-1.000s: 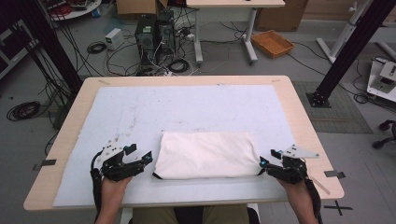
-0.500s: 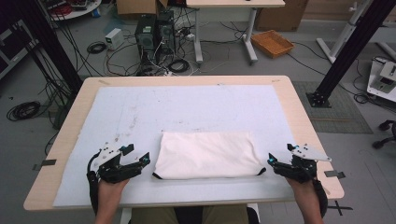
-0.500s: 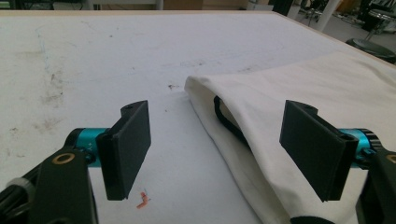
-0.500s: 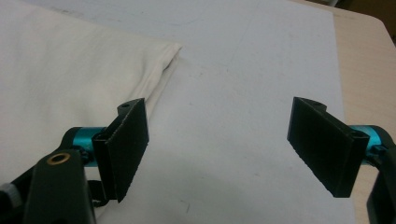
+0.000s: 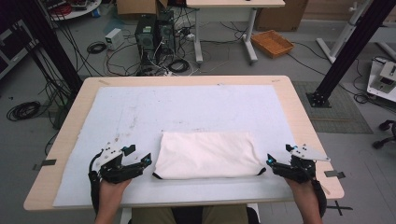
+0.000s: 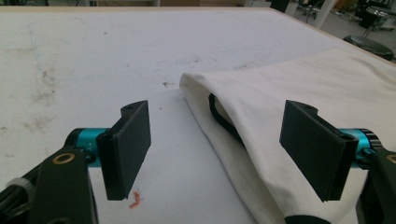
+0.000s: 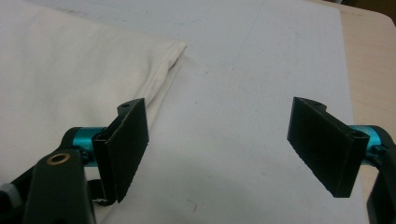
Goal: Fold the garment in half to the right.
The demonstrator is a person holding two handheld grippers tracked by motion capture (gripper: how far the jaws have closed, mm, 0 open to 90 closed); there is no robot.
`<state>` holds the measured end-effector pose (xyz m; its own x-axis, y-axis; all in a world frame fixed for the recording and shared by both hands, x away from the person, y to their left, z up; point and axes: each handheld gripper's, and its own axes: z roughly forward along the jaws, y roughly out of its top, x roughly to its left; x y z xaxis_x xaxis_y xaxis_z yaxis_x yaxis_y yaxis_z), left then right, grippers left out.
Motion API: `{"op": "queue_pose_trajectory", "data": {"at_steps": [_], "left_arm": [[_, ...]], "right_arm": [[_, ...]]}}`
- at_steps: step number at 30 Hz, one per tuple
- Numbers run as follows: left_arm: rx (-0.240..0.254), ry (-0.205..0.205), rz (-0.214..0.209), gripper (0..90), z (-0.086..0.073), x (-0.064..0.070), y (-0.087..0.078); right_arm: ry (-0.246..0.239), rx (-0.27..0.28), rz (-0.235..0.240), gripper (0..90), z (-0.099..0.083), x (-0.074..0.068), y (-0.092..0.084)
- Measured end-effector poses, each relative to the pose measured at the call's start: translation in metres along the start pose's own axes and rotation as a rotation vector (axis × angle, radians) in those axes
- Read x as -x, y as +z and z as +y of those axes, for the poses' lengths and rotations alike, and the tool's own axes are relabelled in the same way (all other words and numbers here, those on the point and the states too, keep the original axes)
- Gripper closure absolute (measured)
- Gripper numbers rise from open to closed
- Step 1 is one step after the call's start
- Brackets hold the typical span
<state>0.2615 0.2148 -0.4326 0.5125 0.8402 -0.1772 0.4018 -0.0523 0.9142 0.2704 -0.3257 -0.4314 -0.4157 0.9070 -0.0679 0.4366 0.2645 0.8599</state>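
A folded cream cloth bag (image 5: 208, 155) with black trim lies flat on the white mat (image 5: 187, 109) covering the surface, close to the near edge and about midway along it. The left tongs (image 5: 142, 162) sit just off the bag's left end, near the near-left corner of the surface; their jaws stand wide apart with nothing pressed between them, and in the left gripper view the bag's edge and a black strap (image 6: 223, 117) lie ahead of the gap. The right tongs (image 5: 272, 161) rest at the bag's right end, where a black corner tab pokes out. Their jaws have just been opening and now stand wide, empty, with the bag's seam (image 7: 161, 81) beside one jaw and bare mat between them.

What could spoil this, I'd judge: the fabric is limp and layered, so a pinch from either side could catch only the top layer and pull the fold apart. If one hand lifts before the other, the bag would skew or drag across the mat. The strap could also snag on a jaw.
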Motion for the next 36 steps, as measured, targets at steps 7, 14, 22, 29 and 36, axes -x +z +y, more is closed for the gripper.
{"op": "queue_pose_trajectory", "data": {"at_steps": [7, 14, 22, 29, 36], "left_arm": [[-0.117, -0.060, -0.008, 24.8, -0.004, 0.012, 0.015], [-0.231, -0.096, 0.033, 35.2, -0.015, 0.023, 0.027], [-0.257, -0.068, 0.057, 52.7, -0.021, 0.030, 0.021], [-0.249, -0.001, 0.096, 64.1, -0.026, 0.038, 0.017], [-0.253, 0.018, 0.078, 73.1, -0.029, 0.044, 0.012]], "right_arm": [[-0.017, -0.002, 0.016, 20.4, -0.002, -0.005, -0.002], [-0.027, -0.003, 0.029, 20.4, -0.001, -0.009, -0.002], [-0.039, -0.017, 0.050, 20.4, -0.002, -0.012, 0.001], [-0.042, 0.002, 0.054, 20.4, 0.001, -0.014, -0.001], [-0.100, 0.016, 0.111, 20.4, 0.014, -0.031, 0.002]]}}
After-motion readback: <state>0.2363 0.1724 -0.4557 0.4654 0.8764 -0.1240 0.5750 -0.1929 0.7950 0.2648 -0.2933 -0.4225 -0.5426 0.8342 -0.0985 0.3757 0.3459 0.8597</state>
